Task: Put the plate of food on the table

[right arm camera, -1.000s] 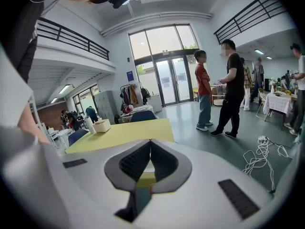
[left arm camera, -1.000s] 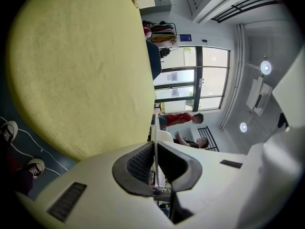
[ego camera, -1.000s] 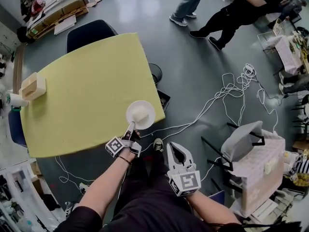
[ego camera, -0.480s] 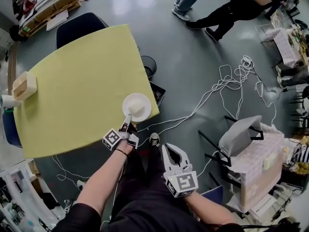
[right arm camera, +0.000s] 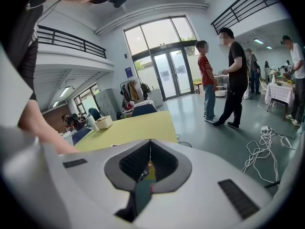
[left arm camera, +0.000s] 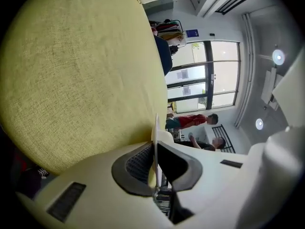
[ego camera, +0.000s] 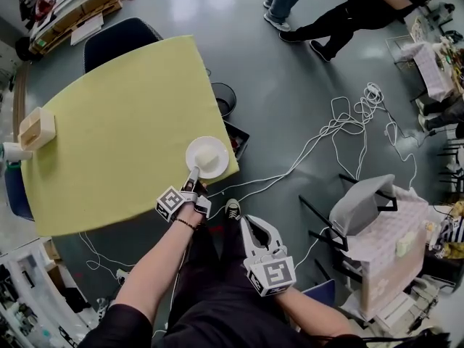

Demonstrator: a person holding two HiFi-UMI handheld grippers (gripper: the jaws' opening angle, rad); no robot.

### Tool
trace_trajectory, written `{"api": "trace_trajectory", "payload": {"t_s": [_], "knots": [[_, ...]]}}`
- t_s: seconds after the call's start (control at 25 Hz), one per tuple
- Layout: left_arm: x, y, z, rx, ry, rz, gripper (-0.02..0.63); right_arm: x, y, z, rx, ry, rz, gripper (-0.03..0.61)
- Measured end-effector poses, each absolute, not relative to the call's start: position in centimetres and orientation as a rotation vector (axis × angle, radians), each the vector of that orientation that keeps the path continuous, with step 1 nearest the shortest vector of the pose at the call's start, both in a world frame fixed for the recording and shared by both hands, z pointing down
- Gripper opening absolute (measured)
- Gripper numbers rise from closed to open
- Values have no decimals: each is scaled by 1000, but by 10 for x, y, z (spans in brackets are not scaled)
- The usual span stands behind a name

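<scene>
Currently pinches the near rim of the plate (ego camera: 220, 167) with the left gripper (ego camera: 193, 177), jaws tight on the thin white edge. Has the plate lying flat on the yellow table (ego camera: 123, 129) at its near right corner, a pale lump of food (ego camera: 209, 156) in the middle. Holds the right gripper (ego camera: 251, 223) off the table, low and to the right over dark trousers (ego camera: 217, 296), jaws pressed together on nothing. Small box (ego camera: 38, 127) at the table's left edge.
</scene>
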State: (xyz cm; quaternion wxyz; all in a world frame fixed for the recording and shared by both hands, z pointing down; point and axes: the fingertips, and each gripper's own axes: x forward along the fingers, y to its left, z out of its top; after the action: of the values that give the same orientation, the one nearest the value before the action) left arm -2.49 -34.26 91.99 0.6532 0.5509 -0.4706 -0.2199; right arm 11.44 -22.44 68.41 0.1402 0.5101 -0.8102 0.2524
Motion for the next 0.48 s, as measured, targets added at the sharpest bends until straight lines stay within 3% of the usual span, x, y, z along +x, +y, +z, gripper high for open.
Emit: {"api": "trace_trajectory", "payload": {"t_s": [0.28, 0.48], "knots": [[-30, -344, 918, 1373, -1226, -273, 32, 116, -225, 685, 1468, -2350, 729, 12], [-34, -342, 923, 1477, -1313, -49, 71, 115, -226, 685, 1464, -2350, 730, 12]]}}
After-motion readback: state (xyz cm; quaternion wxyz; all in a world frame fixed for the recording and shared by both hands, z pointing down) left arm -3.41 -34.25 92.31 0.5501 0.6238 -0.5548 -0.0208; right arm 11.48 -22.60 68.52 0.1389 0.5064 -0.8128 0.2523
